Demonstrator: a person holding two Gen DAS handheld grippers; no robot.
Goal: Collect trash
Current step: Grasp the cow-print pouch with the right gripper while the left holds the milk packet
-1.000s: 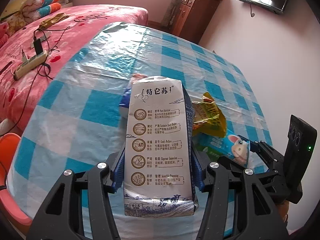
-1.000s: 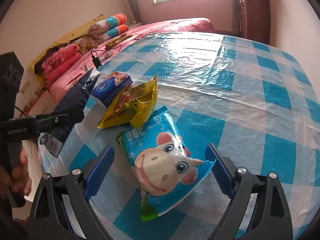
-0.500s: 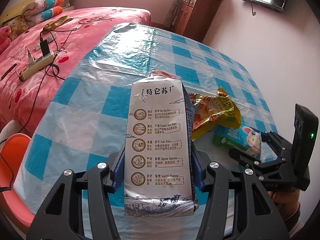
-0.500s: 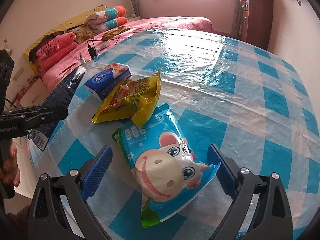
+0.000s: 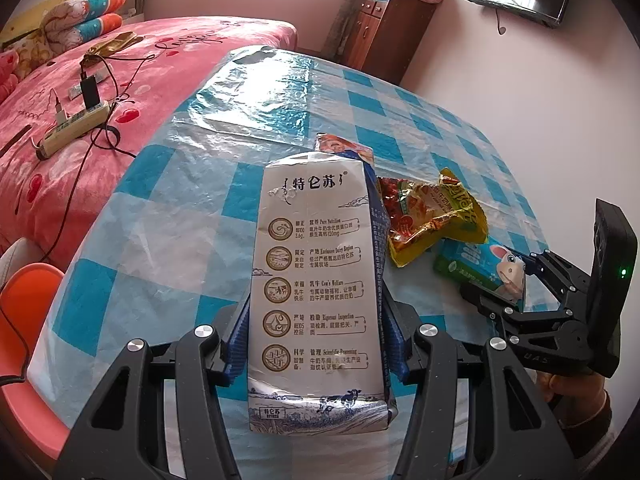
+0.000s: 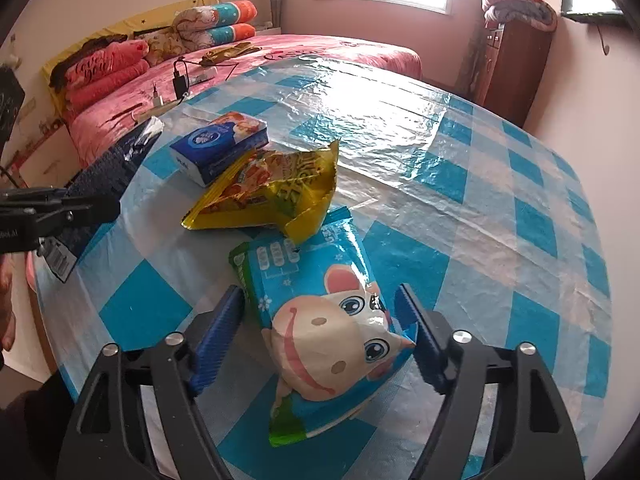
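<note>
At 10 o'clock in the left wrist view, saw a pink bed (image 5: 60,120) just beside a table (image 5: 160,208) under a blue-checked plastic cloth. At centre, found a milk carton (image 5: 316,280) clamped by its lower sides between the blue pads of the left gripper (image 5: 314,332), printed face up toward the camera. In the right wrist view, caught the same carton at 9 o'clock, over the table's near edge. Down at 6 o'clock there, found a cow packet (image 6: 324,320) lying on the cloth between the jaws of the right gripper (image 6: 320,296). Caught those jaws closing, one pad close beside each flank of the packet; could not tell any firm press yet. Toward 12 o'clock from the packet, saw a yellow wrapper (image 6: 272,196) with one torn corner overlapping the packet's far end. At 11 o'clock past the wrapper, noted a tissue pack (image 6: 220,144), touching the wrapper's far side.
</note>
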